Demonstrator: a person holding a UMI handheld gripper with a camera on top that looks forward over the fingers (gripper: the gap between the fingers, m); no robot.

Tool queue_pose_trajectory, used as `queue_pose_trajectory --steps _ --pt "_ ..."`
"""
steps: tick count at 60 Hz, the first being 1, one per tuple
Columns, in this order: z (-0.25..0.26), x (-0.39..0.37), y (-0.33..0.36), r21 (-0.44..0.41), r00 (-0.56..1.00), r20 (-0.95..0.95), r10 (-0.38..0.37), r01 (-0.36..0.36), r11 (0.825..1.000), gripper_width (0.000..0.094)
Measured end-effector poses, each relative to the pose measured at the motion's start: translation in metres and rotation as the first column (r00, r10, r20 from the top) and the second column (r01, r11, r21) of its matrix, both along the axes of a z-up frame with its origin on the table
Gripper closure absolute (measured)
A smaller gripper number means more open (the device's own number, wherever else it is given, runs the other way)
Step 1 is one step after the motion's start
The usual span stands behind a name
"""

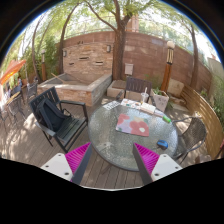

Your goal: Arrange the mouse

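A round glass table (pixel 110 140) stands on a wooden deck just ahead of my fingers. A pink patterned mat (pixel 131 122) lies on its far right part. A small dark thing (pixel 167 119), which may be the mouse, lies next to the mat's right edge; it is too small to tell for sure. My gripper (pixel 113 150) is open and empty, held above the near edge of the table, well short of the mat. Its magenta pads (pixel 80 156) show at either side.
A black chair (pixel 57 115) stands left of the table and another chair (pixel 190 135) stands right of it. A small blue thing (pixel 163 146) lies at the table's near right rim. White things (pixel 135 100) lie at the far rim. A stone counter (pixel 80 88), a wall and trees stand behind.
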State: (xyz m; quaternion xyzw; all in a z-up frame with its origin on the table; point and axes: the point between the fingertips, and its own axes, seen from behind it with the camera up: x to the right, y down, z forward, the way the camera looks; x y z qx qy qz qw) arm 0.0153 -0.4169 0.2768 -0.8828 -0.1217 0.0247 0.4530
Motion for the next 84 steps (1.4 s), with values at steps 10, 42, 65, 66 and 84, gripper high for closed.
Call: queue_pose_trajectory --steps 10,42,65,66,84 --pt "-0.044 0.037 -0.012 -0.08 0.998 -0.002 -0.06 0.06 0.995 0.0095" --pt "-0.244 0.315 0.14 -0.119 0.939 0.101 -0.329 0.34 0.933 0.0096" --pt "-0.283 0.36 0.269 -0.09 0.961 0.044 -0.273 0.276 0.957 0.0095" --pt "-0.282 0.362 0.272 -0.09 0.961 0.044 -0.272 0.275 0.957 0.0099" --pt "-0.291 0.356 0.292 -0.115 0.975 0.002 -0.222 0.22 0.969 0.0472"
